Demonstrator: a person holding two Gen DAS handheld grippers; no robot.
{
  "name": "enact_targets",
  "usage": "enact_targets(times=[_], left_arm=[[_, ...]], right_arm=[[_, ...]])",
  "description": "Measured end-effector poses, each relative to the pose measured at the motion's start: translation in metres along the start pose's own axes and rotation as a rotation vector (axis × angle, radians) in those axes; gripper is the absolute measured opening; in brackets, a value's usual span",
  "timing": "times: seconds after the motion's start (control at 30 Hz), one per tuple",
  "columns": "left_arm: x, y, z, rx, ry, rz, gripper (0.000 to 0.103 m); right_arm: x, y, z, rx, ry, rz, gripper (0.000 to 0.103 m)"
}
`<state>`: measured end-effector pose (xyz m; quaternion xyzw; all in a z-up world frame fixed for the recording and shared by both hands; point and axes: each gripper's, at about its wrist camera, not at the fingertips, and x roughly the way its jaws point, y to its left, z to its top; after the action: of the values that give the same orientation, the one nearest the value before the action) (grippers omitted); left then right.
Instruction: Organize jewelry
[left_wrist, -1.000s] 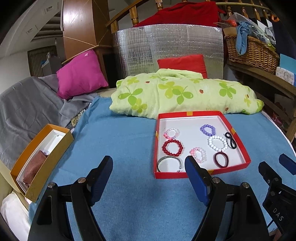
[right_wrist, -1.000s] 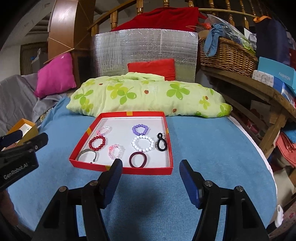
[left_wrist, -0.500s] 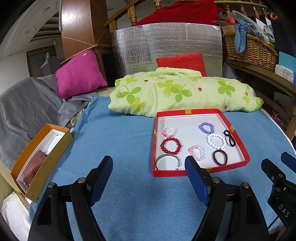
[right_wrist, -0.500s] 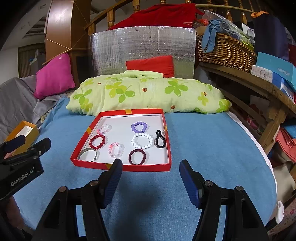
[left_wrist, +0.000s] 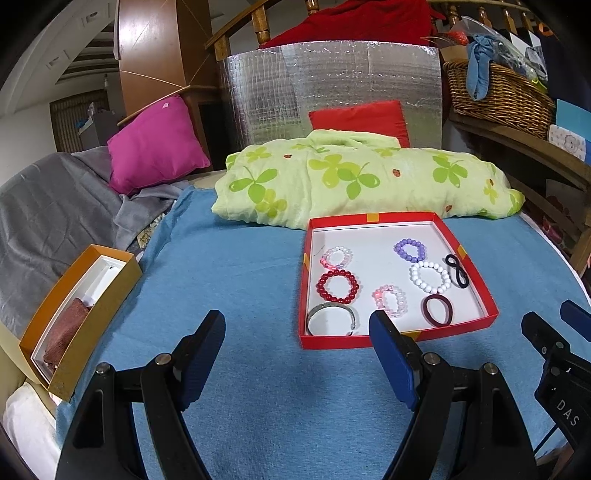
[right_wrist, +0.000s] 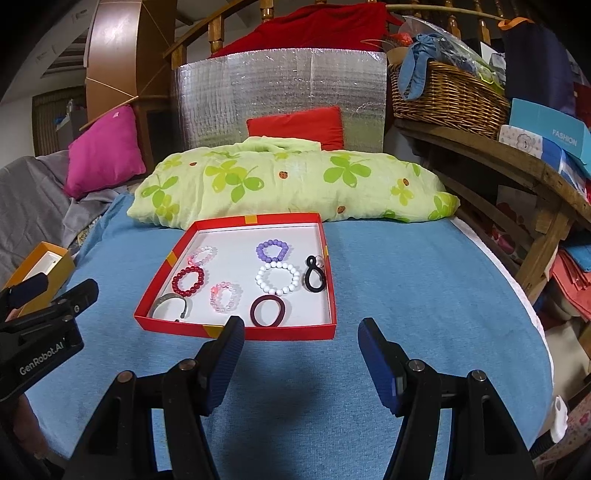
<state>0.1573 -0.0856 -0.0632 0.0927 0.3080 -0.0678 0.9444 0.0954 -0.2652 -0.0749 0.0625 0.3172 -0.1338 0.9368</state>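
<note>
A shallow red tray (left_wrist: 397, 339) (right_wrist: 236, 332) with a white floor lies on the blue cloth. In it lie several bracelets and hair ties: a red bead bracelet (left_wrist: 338, 286) (right_wrist: 187, 280), a white bead bracelet (left_wrist: 430, 277) (right_wrist: 279, 278), a purple one (left_wrist: 410, 250) (right_wrist: 272, 250), a silver bangle (left_wrist: 332, 319) (right_wrist: 171, 307) and a maroon hair tie (left_wrist: 438, 310) (right_wrist: 267, 312). My left gripper (left_wrist: 297, 334) hovers open just before the tray's near left corner. My right gripper (right_wrist: 301, 339) hovers open before the tray's near right edge. Both hold nothing.
An orange box (left_wrist: 79, 314) (right_wrist: 44, 271) with a white lining and a brown item sits at the cloth's left edge. A green clover-print bundle (left_wrist: 362, 181) lies behind the tray. A wicker basket (right_wrist: 448, 98) stands on a wooden shelf at right.
</note>
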Motion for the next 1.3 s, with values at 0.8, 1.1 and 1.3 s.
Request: enact_targets(times=[0.8, 1.1, 1.3], left_arm=[[0.021, -0.005, -0.008, 0.025, 0.069, -0.011, 0.081], [0.024, -0.001, -0.008, 0.021, 0.079, -0.011, 0.081], [0.024, -0.001, -0.010, 0.026, 0.082, -0.013, 0.081]], right_arm=[[0.020, -0.002, -0.003, -0.011, 0.051, -0.011, 0.068], [0.024, -0.003, -0.004, -0.013, 0.058, -0.016, 0.068], [0.026, -0.001, -0.004, -0.020, 0.062, -0.018, 0.068]])
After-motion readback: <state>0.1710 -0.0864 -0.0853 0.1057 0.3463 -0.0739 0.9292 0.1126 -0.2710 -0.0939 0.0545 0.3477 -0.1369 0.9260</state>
